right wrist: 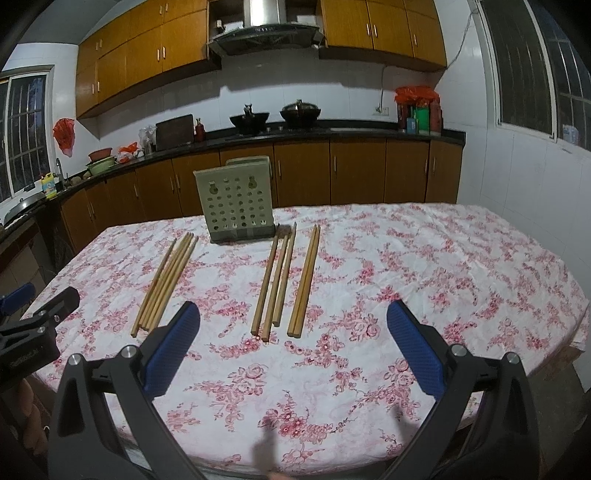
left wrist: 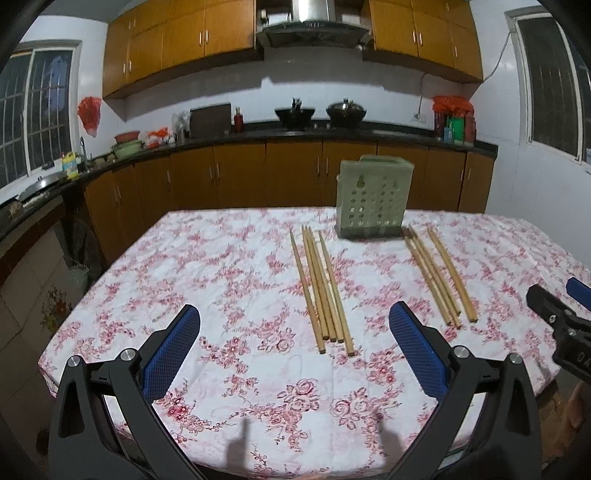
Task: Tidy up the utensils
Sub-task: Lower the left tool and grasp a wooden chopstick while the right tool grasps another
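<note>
Chopsticks lay in two bundles on the floral tablecloth (left wrist: 221,258): a left bundle (left wrist: 321,288) at frame centre and a right bundle (left wrist: 439,275) toward the right, both below the perforated green utensil holder (left wrist: 373,199), whose inside was hidden. Left gripper (left wrist: 293,332) at the lower frame had its fingers spread wide, holding nothing. Right gripper (right wrist: 293,330) gaped likewise; in the left view only its tip showed, cut off at the right edge.

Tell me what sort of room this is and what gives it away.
A home kitchen, most likely. A range hood hangs over woks on the counter, wooden cabinets line the wall, and chopsticks lie on a floral tablecloth beside a green holder.
</note>
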Tool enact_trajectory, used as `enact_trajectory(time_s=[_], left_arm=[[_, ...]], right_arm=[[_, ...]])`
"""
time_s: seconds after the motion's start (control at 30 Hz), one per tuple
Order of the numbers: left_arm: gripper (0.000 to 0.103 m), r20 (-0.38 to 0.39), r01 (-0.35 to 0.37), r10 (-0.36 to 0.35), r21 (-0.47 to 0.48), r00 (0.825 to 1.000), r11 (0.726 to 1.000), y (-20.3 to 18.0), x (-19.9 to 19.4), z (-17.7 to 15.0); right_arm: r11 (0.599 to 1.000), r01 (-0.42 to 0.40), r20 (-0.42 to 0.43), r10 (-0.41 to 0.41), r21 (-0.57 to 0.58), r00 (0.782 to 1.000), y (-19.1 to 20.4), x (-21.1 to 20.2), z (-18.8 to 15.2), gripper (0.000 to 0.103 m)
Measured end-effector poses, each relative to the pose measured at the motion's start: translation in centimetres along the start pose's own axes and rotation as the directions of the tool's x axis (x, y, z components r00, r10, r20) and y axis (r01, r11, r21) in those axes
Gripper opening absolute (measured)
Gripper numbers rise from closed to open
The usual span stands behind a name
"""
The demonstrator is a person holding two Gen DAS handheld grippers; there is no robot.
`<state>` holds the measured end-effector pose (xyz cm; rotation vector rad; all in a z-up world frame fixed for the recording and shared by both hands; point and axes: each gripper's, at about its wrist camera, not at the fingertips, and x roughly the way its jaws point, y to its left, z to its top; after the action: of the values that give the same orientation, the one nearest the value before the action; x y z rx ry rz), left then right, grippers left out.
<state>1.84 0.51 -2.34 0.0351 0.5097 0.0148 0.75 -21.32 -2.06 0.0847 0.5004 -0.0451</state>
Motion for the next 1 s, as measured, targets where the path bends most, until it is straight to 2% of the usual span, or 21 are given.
enact_trajectory(time_s=[0.17, 0.23, 0.3, 0.33, 0.4, 0.43, 0.5, 0.6, 0.73, 0.77, 0.8, 0.9, 1.0], left_arm=[[0.101, -0.105, -0.019, 0.018, -0.010, 0.994, 1.000, 1.1, 2.7, 0.6], [0.098, -0.143, -0.031, 0.030, -0.004, 0.989, 1.000, 1.4, 3.8, 0.6], [0.084, -0.189, -0.041, 0.041, 0.004, 0.981, 0.999, 1.7, 5.2, 0.7], [0.081, -0.213, -0.040, 0.040, 0.003, 0.976, 0.999, 1.7, 6.1, 0.9], [0.071, -0.263, -0.029, 0.025, -0.012, 0.965, 1.000, 2.0, 7.6, 0.9], [0.069, -0.277, -0.025, 0.020, -0.017, 0.961, 1.000, 2.1, 8.1, 0.9], [0.064, -0.302, -0.017, 0.008, -0.027, 0.953, 0.999, 2.2, 9.3, 1.0], [0.057, -0.328, 0.004, -0.017, -0.040, 0.945, 0.999, 2.2, 10.6, 1.3], [0.053, -0.345, 0.035, -0.054, -0.061, 0.937, 0.998, 2.2, 11.7, 1.7], [0.050, -0.350, 0.043, -0.064, -0.067, 0.935, 0.997, 2.2, 11.9, 1.8], [0.047, -0.355, 0.054, -0.076, -0.074, 0.932, 0.996, 2.1, 12.1, 1.8], [0.042, -0.368, 0.075, -0.103, -0.088, 0.924, 0.993, 2.0, 12.9, 2.0], [0.038, -0.378, 0.094, -0.120, -0.087, 0.918, 0.992, 1.7, 13.6, 2.0]], right_arm=[[0.999, 0.034, -0.081, -0.033, 0.021, 0.996, -1.0, 3.0, 0.1, 0.099], [0.998, 0.052, -0.122, -0.049, 0.029, 0.991, -1.4, 4.5, 0.3, 0.094], [0.997, 0.055, -0.181, -0.046, 0.045, 0.982, -2.0, 6.5, 0.6, 0.078], [0.997, 0.051, -0.208, -0.038, 0.058, 0.977, -2.2, 7.4, 0.7, 0.074], [0.995, 0.040, -0.261, -0.014, 0.095, 0.965, -2.8, 9.4, 0.8, 0.055], [0.994, 0.039, -0.279, -0.008, 0.104, 0.960, -3.0, 10.2, 0.9, 0.051], [0.992, 0.034, -0.321, 0.008, 0.123, 0.947, -3.1, 12.2, 1.2, 0.034], [0.991, 0.018, -0.359, 0.031, 0.134, 0.933, -2.8, 14.3, 1.6, 0.027], [0.993, 0.007, -0.393, 0.041, 0.119, 0.919, -2.0, 16.3, 1.8, 0.023], [0.994, 0.007, -0.407, 0.039, 0.112, 0.913, -1.8, 16.7, 1.7, 0.019], [0.994, 0.007, -0.396, 0.039, 0.113, 0.918, -1.8, 16.8, 1.7, 0.016], [0.994, 0.031, -0.417, 0.015, 0.103, 0.909, -2.2, 17.2, 1.8, 0.009], [0.992, 0.031, -0.411, 0.024, 0.125, 0.911, -2.9, 17.3, 1.8, 0.009]])
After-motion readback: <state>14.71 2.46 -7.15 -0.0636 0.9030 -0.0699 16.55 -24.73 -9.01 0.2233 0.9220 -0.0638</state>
